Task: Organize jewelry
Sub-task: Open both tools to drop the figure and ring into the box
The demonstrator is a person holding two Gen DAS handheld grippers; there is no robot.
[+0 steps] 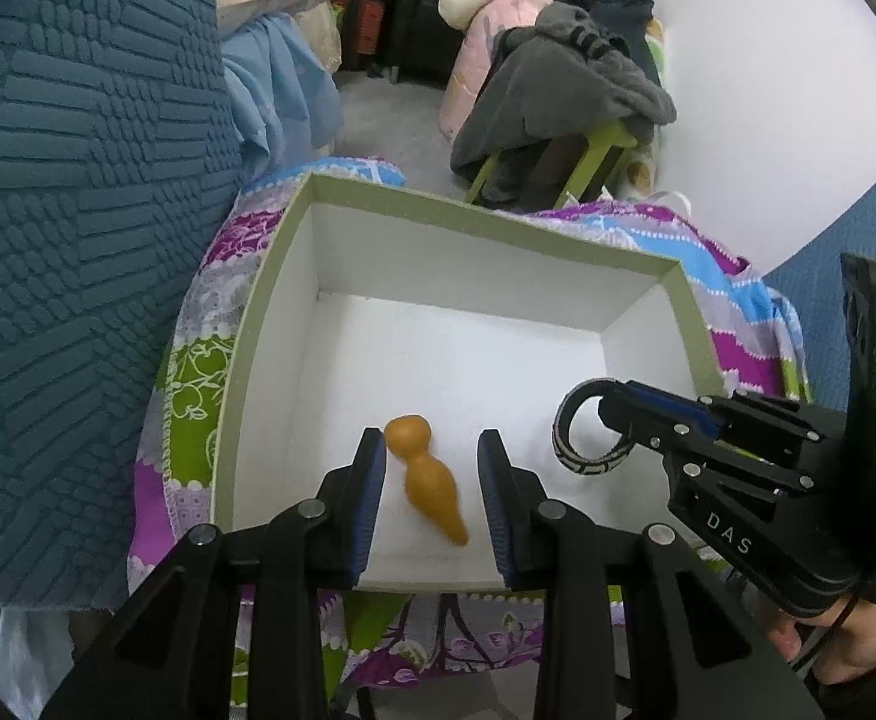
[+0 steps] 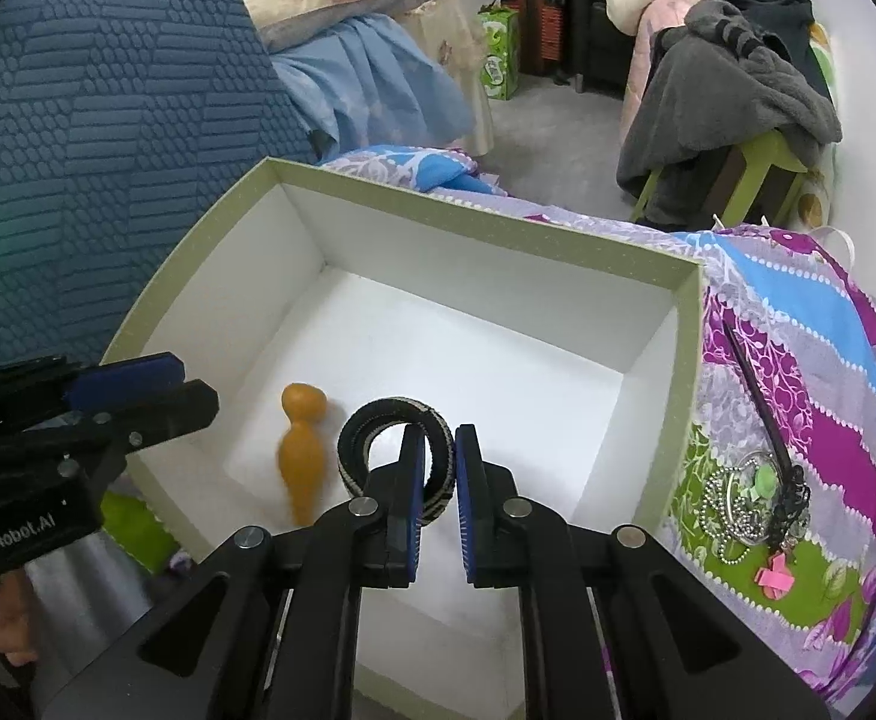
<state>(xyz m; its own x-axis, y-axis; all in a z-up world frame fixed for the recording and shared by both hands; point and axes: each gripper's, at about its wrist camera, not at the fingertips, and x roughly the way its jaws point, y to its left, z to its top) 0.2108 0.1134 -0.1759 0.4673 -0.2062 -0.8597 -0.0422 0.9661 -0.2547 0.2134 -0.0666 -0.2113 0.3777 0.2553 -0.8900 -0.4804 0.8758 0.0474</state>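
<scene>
An open white box with a green rim [image 1: 486,219] [image 2: 486,222] sits on a patterned quilt. An orange gourd-shaped pendant [image 1: 426,474] [image 2: 301,450] lies on the box floor. My left gripper [image 1: 432,450] is open and hangs over the pendant, fingers on either side and apart from it. My right gripper [image 2: 440,450] is shut on a black woven bangle [image 2: 378,420] [image 1: 570,432] and holds it upright inside the box, right of the pendant. A silver bead chain with a green charm [image 2: 744,498] and a black cord [image 2: 762,402] lie on the quilt right of the box.
A blue textured cushion [image 1: 78,210] rises at the left of the box. A pink bow [image 2: 775,577] lies on the quilt near the chain. A green stool draped with grey clothes [image 1: 564,114] stands beyond the bed on a grey floor.
</scene>
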